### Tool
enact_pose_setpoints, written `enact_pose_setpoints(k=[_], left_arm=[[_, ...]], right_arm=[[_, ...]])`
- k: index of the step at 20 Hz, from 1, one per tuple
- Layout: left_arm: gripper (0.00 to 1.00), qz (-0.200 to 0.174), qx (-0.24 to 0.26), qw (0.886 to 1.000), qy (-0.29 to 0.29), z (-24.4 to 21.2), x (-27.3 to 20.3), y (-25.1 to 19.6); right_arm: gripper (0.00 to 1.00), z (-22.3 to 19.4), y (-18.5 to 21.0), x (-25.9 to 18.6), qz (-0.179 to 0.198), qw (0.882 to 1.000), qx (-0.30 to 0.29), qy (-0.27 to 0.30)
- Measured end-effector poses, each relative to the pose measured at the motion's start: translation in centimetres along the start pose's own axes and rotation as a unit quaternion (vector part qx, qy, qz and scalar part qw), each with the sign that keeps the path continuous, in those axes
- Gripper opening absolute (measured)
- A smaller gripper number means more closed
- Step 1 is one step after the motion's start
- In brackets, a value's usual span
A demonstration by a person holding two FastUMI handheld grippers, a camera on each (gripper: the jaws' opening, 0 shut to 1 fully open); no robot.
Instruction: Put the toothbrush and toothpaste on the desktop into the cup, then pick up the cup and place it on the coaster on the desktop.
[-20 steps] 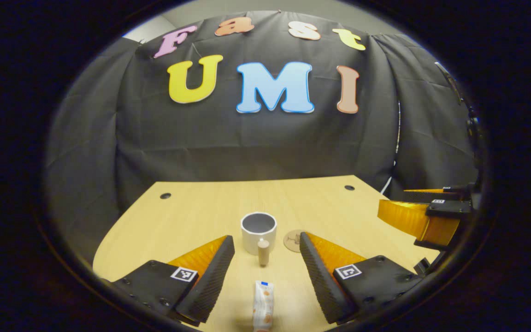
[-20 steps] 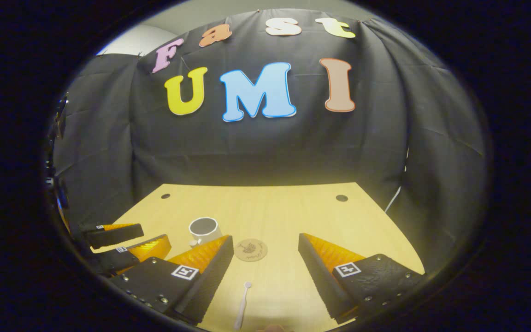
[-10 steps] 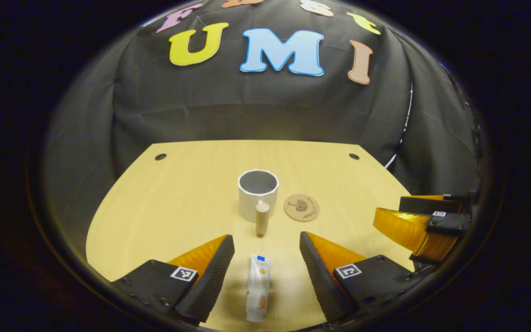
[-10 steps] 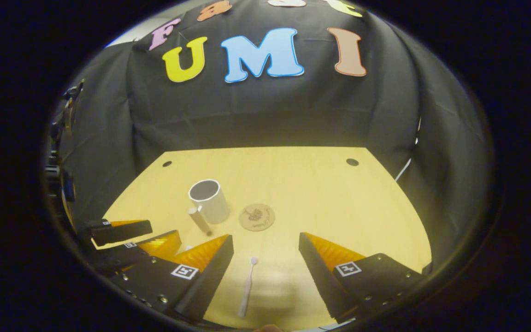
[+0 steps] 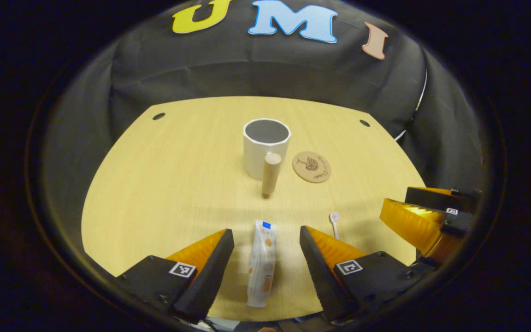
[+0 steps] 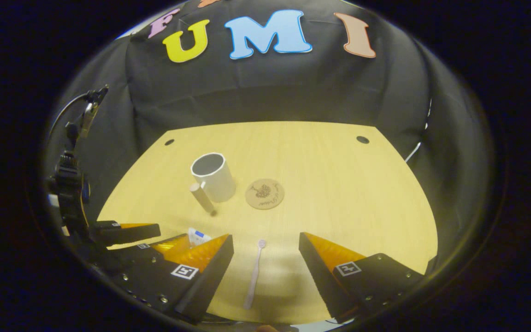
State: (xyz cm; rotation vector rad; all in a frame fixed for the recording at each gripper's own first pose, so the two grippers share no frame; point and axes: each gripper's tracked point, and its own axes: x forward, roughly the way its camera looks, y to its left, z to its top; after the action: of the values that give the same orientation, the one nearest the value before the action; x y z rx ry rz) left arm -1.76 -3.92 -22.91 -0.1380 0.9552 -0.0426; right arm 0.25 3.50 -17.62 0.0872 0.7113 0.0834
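A white cup (image 5: 266, 147) with a wooden peg handle (image 5: 271, 173) stands upright mid-table. The round coaster (image 5: 312, 167) lies just right of it. The toothpaste tube (image 5: 262, 263) lies flat between the fingers of my open left gripper (image 5: 264, 232), untouched. In the right gripper view, the toothbrush (image 6: 254, 273) lies flat between the spread fingers of my open right gripper (image 6: 265, 237), head pointing away. The cup (image 6: 213, 176) and coaster (image 6: 264, 193) sit beyond it. The left gripper (image 6: 172, 232) is at the lower left there, and the right gripper (image 5: 395, 199) at the right in the left gripper view.
The wooden table (image 5: 164, 184) has a small round hole near each far corner (image 5: 158, 116) (image 5: 364, 123). Black cloth walls close in the far side and both sides. The toothbrush head (image 5: 335, 221) peeks out beside my left gripper's right finger.
Both views have tipped down toward the table. The toothpaste and toothbrush now lie farther in between the fingers, and the cup and coaster sit higher in each view. Nothing has been grasped.
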Motion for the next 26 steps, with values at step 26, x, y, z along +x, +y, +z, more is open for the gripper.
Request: enact_pose_setpoints(k=[26], left_arm=[[0.85,-0.019,0.022,0.971,0.238,-2.4,0.6,-9.0]], right_arm=[[0.82,-11.4,3.4,5.5,0.003,0.958,0.016,0.287]])
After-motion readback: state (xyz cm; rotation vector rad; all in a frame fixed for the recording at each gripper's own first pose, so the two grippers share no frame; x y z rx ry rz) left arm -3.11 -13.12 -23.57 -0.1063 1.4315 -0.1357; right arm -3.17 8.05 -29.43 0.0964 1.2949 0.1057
